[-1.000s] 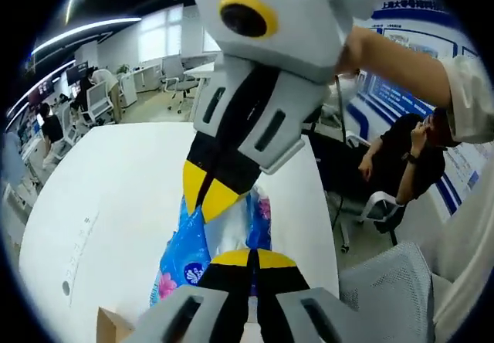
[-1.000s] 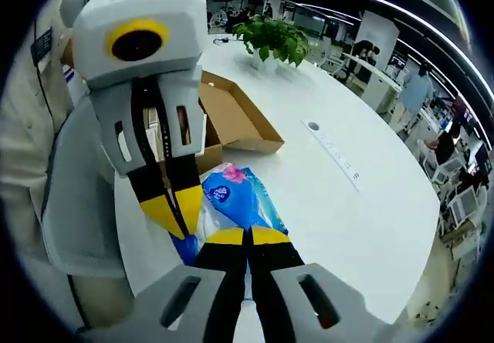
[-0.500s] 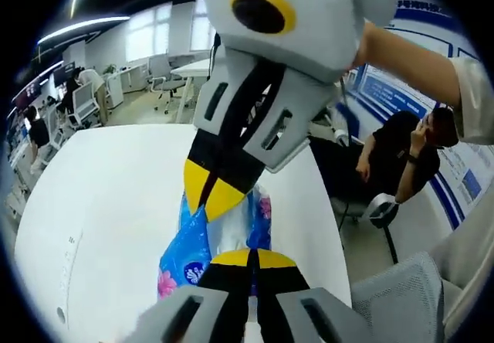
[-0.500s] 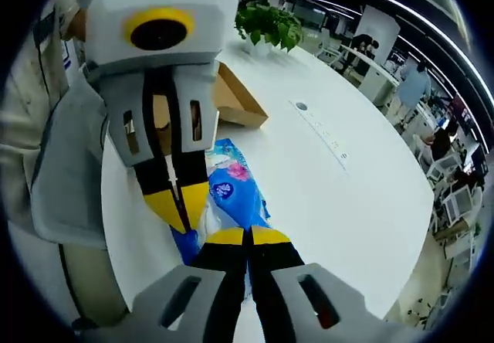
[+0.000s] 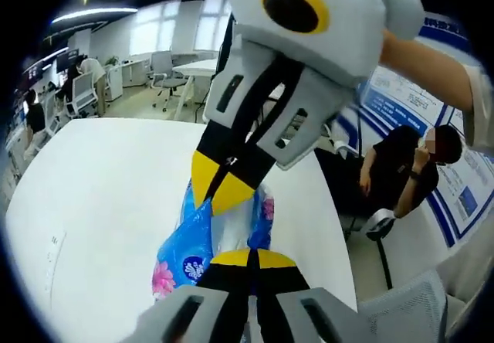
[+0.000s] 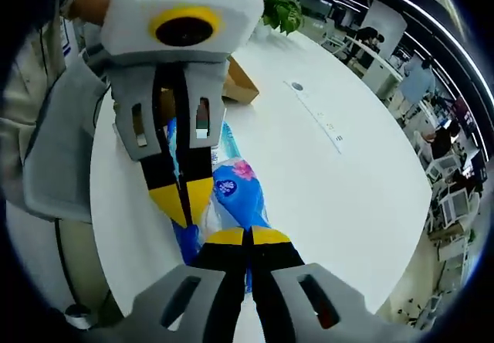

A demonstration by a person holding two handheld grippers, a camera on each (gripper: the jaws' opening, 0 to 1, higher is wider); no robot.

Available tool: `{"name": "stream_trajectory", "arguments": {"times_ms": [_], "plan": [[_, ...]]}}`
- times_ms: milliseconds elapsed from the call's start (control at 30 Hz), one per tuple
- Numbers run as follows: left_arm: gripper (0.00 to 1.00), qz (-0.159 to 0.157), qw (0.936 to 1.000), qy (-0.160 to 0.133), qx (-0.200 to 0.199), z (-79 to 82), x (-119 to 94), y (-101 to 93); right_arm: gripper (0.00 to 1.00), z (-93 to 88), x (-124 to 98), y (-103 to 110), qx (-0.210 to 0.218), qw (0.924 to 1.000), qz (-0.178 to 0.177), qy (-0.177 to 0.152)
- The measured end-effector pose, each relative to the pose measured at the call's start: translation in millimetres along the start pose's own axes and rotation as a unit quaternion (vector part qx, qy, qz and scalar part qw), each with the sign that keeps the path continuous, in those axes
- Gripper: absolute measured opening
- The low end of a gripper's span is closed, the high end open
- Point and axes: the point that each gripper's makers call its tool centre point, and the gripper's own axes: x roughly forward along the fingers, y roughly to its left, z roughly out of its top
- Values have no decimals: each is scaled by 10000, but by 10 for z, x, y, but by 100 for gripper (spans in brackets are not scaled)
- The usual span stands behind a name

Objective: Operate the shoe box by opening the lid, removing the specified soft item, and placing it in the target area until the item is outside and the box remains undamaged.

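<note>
Left gripper view: the left gripper [image 5: 248,256] has its yellow-tipped jaws pressed together on the near end of a blue tissue pack [image 5: 189,242], a soft plastic-wrapped packet with a pink flower print and a round blue logo. The right gripper [image 5: 224,196] enters from above, and its yellow tips pinch the far end of the same pack. The pack hangs stretched between the two grippers, above the white table [image 5: 100,196]; whether it touches the table cannot be told.

Right gripper view: the right gripper [image 6: 248,236] is closed on one end of the tissue pack [image 6: 235,196]. The left gripper [image 6: 185,196] comes in from the upper left with its tips clamped on the other end. The pack's clear and blue wrapping bunches between the two pairs of tips.

Surface and room: the table is round-edged and white, with a recessed power strip [image 6: 320,123] set into its top. A brown cardboard shoe box [image 6: 239,88] lies well beyond the pack, partly hidden behind the left gripper. A potted green plant [image 6: 282,15] stands at the table's far edge. Beyond are an open office with desks and chairs, a seated person in dark clothing [image 5: 401,177], and a wall with blue display boards [image 5: 421,103].
</note>
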Motion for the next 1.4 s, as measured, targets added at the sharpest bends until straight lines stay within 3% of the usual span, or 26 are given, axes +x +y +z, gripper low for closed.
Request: {"name": "stream_trajectory", "arguments": {"times_ms": [367,633,900,1167,1400], "plan": [[0,6,9998,-124,-160,142,392,86,0,-360,60,-162,-99,9986,-348,393],[0,23,9995,-3,-303,33,627,112,0,-560,192,-158,-210,9971,-507,519],[0,73,9989,85,-446,-175,705,169,0,-633,425,-152,-303,9964,-514,599],[0,126,9983,81,-571,-189,712,253,0,-696,540,-229,-296,9955,-579,692],[0,132,9984,125,-540,-212,744,204,0,-717,543,-268,-341,9942,-682,756]]}}
